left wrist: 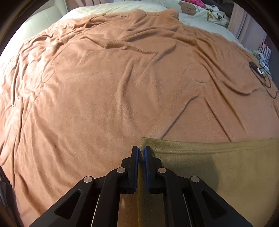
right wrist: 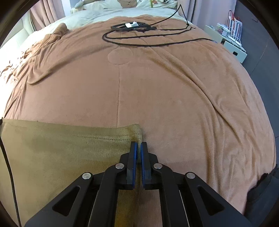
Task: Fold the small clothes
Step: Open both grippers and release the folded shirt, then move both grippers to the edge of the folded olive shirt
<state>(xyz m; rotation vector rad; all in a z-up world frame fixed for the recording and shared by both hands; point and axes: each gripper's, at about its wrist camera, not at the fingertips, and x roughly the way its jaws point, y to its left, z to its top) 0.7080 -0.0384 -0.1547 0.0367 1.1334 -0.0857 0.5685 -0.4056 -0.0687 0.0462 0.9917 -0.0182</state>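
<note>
An olive-tan fleece garment [left wrist: 218, 165] lies flat on the salmon blanket [left wrist: 104, 87], its stitched hem along the far side. My left gripper [left wrist: 141, 148] pinches the garment's far left corner, and a strip of the cloth runs back between its blue pads. In the right wrist view the same garment [right wrist: 61, 148] spreads out to the left. My right gripper [right wrist: 139, 144] is shut on its far right corner, with fabric caught between the pads. Both grippers point steeply down at the bed.
The salmon blanket [right wrist: 174, 96] covers the bed in soft wrinkles. A black frame with a white part [right wrist: 132, 26] and a long black cable [right wrist: 157, 43] lie at the far side. Pillows [left wrist: 188, 8] sit at the head. A white bedside unit [right wrist: 233, 47] stands to the right.
</note>
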